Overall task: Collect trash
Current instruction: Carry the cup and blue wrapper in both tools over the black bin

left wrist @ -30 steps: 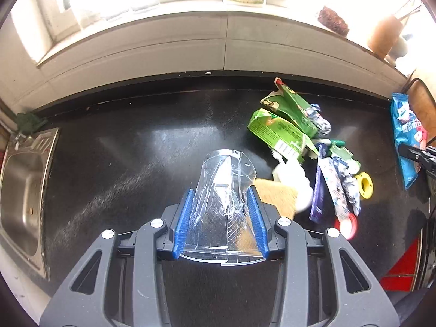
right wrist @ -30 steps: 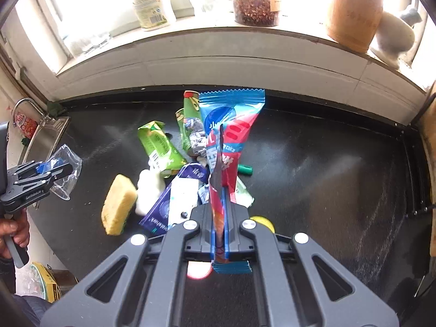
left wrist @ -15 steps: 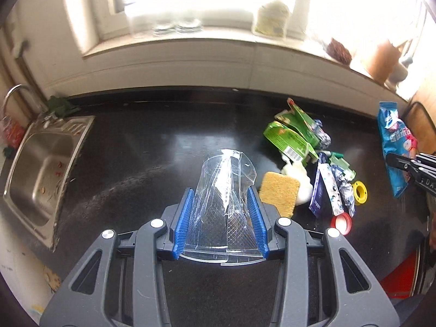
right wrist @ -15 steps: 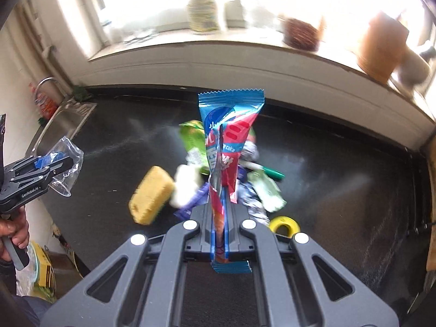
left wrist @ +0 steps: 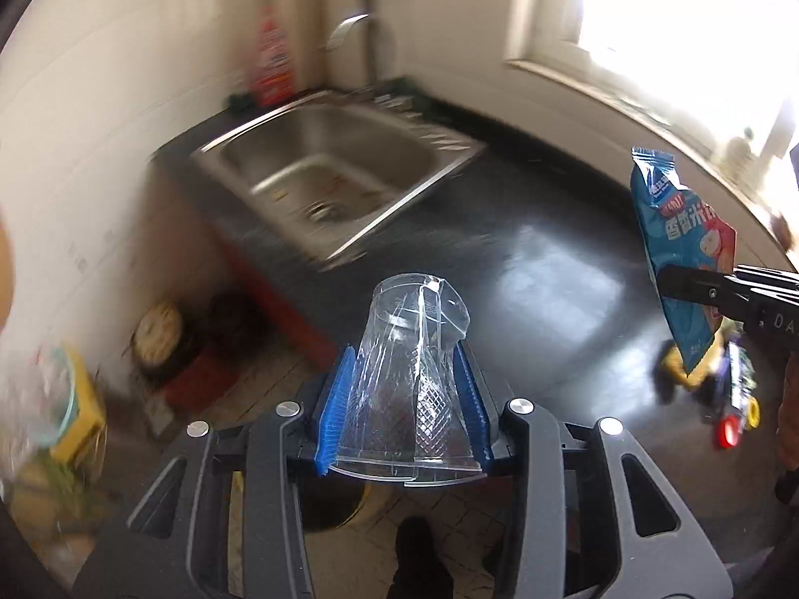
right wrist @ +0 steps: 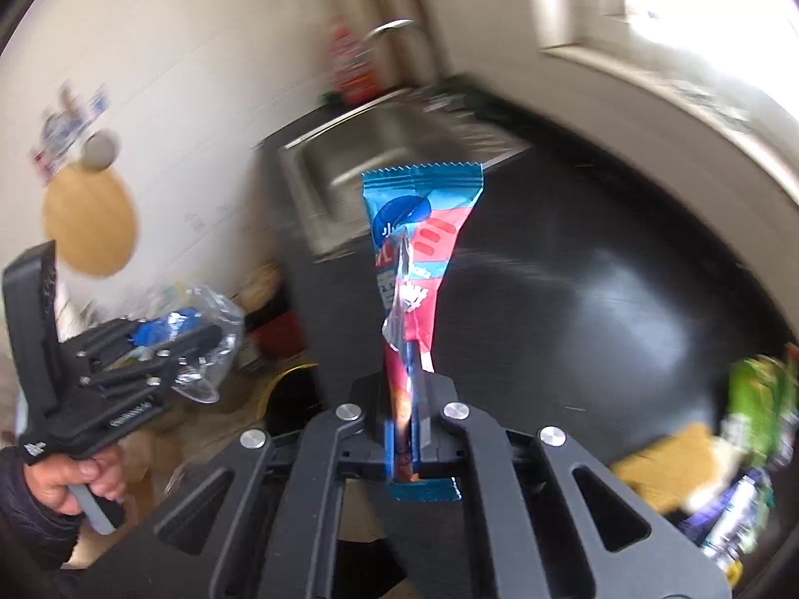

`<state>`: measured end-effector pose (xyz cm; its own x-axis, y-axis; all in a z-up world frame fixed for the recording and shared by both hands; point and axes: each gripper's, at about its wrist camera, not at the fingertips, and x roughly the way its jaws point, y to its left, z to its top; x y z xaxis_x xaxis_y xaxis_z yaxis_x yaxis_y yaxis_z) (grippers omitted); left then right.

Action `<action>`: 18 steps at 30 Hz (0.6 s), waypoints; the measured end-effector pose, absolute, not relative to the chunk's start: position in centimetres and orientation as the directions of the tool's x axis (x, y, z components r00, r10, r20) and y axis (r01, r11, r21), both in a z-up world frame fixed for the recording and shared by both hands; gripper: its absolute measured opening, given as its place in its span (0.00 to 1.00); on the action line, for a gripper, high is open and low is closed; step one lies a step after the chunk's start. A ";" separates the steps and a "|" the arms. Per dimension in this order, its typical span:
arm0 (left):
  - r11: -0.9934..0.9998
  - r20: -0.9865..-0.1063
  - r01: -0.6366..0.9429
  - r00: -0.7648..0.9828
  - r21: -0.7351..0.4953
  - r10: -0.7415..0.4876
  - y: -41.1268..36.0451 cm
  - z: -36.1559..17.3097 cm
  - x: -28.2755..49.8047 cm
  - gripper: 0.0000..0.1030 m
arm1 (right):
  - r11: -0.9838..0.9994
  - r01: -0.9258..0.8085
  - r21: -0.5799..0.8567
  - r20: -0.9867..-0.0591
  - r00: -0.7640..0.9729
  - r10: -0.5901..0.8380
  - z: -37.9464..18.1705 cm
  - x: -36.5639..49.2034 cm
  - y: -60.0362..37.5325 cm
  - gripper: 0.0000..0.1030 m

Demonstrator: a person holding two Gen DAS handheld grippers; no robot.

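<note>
While blur smears the sink [left wrist: 344, 189] and the litter [right wrist: 739, 454] at the frame edge, the left gripper [left wrist: 407, 399] clamps a crushed plastic cup [left wrist: 409, 374] and the right gripper [right wrist: 404, 429] pinches a snack wrapper [right wrist: 419, 249], both held above the counter [left wrist: 549, 269].

From my left wrist view, the floor clutter [left wrist: 55, 399] at eight o'clock is smeared beyond reading; I can't name any of it. The red bottle [left wrist: 272, 57] at eleven o'clock behind the sink [left wrist: 339, 184] is a blur, label unreadable. At three o'clock the right gripper [left wrist: 699, 294] runs off the frame edge. On my right wrist view, the trash pile [right wrist: 724, 474] at four o'clock is streaked and partly cut by the lens rim. The wall stickers [right wrist: 65, 125] at ten o'clock are illegible.
</note>
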<state>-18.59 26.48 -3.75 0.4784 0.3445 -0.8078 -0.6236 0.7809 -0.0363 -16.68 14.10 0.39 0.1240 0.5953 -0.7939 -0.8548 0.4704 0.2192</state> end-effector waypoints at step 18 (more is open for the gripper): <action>0.492 -0.924 -0.851 0.321 -0.184 0.209 38.9 -32.6 -34.5 0.40 | 0.258 -0.927 0.273 -0.950 -0.217 0.225 -30.9 -31.9 39.3 0.05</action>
<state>-34.49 38.92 -32.62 0.3208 0.2088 -0.9238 -0.8510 0.4917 -0.1844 -31.88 39.34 -30.90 -0.2174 0.2253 -0.9497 -0.9265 0.2584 0.2734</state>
